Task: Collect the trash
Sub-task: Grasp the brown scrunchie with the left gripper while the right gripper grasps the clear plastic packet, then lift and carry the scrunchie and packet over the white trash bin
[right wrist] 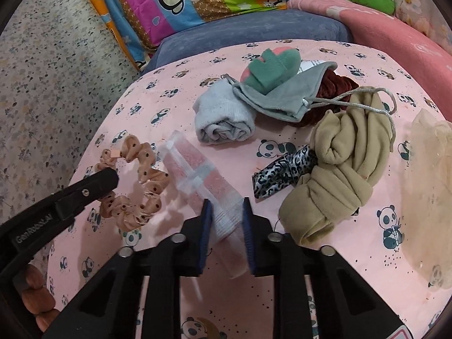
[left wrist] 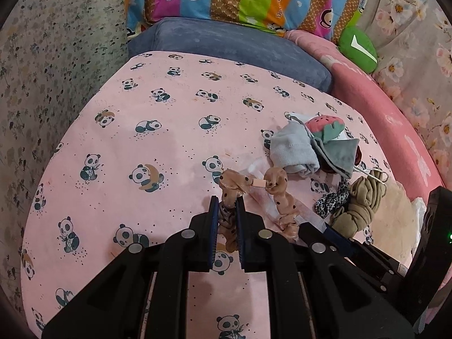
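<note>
Your left hand-held gripper (left wrist: 226,202) is pinched on the tan polka-dot scrunchie (left wrist: 255,197), which lies on the panda sheet (left wrist: 158,152) of the bed. Your right hand-held gripper (right wrist: 226,206) straddles the clear plastic wrapper (right wrist: 203,180) with its jaws close around it, though whether they actually grip is hard to tell through the clear film. If you lift the left one now, the scrunchie may stretch and snap free. The slick wrapper could slide out, or drag against the beige knotted cloth (right wrist: 339,163) just beside it.
</note>
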{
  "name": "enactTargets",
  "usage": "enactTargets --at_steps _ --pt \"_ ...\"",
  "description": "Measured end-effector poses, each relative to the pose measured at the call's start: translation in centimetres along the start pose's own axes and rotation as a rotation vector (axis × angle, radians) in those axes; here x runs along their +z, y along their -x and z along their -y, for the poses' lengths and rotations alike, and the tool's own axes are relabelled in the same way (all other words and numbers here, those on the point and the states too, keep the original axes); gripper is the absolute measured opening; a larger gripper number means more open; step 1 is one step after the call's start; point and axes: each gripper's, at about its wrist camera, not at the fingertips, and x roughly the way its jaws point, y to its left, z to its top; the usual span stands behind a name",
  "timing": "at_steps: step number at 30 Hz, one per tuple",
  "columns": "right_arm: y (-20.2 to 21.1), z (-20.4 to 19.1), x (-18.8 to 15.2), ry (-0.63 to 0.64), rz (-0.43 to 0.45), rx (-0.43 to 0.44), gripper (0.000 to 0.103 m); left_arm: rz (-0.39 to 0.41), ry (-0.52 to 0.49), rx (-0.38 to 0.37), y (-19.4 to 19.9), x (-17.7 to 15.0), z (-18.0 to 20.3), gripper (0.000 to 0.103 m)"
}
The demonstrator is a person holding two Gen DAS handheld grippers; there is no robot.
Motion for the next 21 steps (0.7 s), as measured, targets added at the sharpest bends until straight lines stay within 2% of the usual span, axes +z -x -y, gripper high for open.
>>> enactTargets --at_steps 6,12,21 --pt "3.0 0.0 0.0 -0.010 0.052 0.028 0.010 0.014 -0.024 -0.012 1.1 0.0 1.4 0.011" --pt "8.4 1.2 0.6 -0.032 0.162 0.025 0.010 0.041 -0.072 -0.042 3.1 -0.1 4.5 0.011" --pt "16.4 6.9 0.6 -0.117 0.310 -0.029 0.010 0.088 -0.179 -0.116 6.0 0.0 12.2 0.011"
